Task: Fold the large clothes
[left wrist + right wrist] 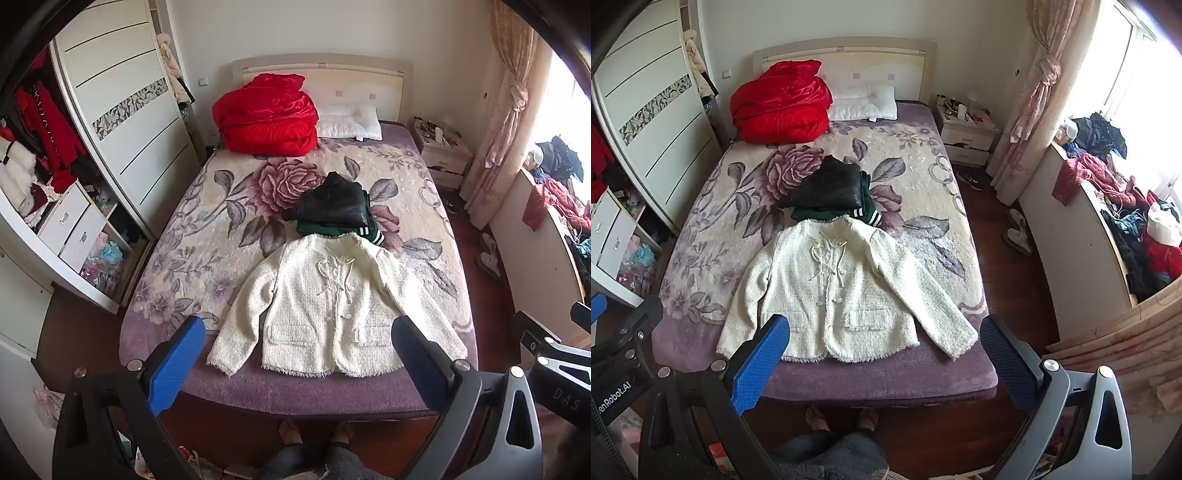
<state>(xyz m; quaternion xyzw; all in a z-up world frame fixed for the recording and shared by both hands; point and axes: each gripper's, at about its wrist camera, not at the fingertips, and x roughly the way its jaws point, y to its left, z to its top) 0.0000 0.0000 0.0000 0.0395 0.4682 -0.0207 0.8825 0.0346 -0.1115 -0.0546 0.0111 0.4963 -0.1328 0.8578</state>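
A cream tweed jacket (pixel 325 295) (pixel 842 284) lies flat and face up at the foot of the bed (pixel 207 236) (pixel 713 229), both sleeves spread outward and its lace ties loose on the chest. My left gripper (pixel 299 332) hovers well above the jacket's hem, wide open with nothing between its blue fingers (pixel 177 354). My right gripper (pixel 884 330) hangs open over the jacket's lower right part, apart from the cloth. Part of the other gripper's frame shows at each view's edge.
Behind the jacket sits a folded stack, a black garment (pixel 332 203) (pixel 827 188) on a green striped one. A red quilt (pixel 266 114) (pixel 781 103) and white pillow (pixel 351 122) lie at the headboard. An open wardrobe (pixel 55 177) stands left; a nightstand (pixel 964 133) and clothes-covered ledge (pixel 1115 206) right. A person's feet (pixel 842 417) stand at the bed's foot.
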